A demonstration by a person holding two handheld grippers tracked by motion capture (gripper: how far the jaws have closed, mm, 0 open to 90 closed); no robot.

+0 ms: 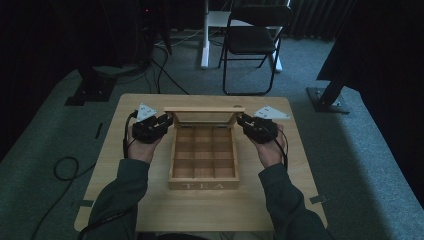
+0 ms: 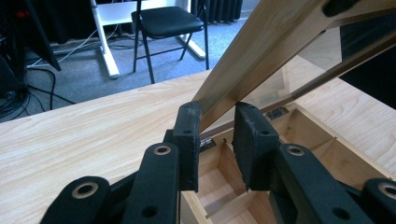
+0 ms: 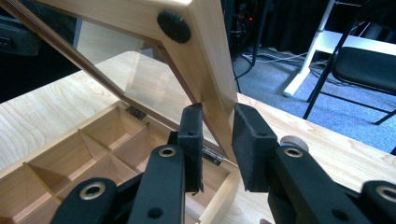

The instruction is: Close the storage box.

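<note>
At the centre of the table [image 1: 150, 210], the wooden tea box [image 1: 203, 186] sits with its front, marked TEA, toward you and its lid [image 1: 204, 109] raised at the far edge. You hold the lid by its 2 side rails, 1 gripper per side, so that the load is shared and the frame does not twist on its hinges.

Left gripper [image 2: 215, 112]: its 2 jaws straddle the lid's left side rail just above the hinge end. The jaws stand close on either side of the wood; the left jaw appears to touch it, while a thin gap may remain at the right one, so you cannot confirm a firm clamp from this view.

Right gripper [image 3: 217, 112]: its 2 jaws bracket the lid's right side rail in the same way, low on the rail. Contact appears close on both faces, but full clamping cannot be told.

A low grip near the hinges keeps both hands clear of the glass pane [image 3: 116, 74] and the round black bumper [image 3: 173, 26] at the lid's free corner. It also leaves the 12 compartments [image 1: 203, 152] unobstructed; they hold nothing.

Judgement: the lid is about upright, mid-swing. Move both grippers together and at 1 rate; uneven motion could rack the frame or let a rail slip.
</note>
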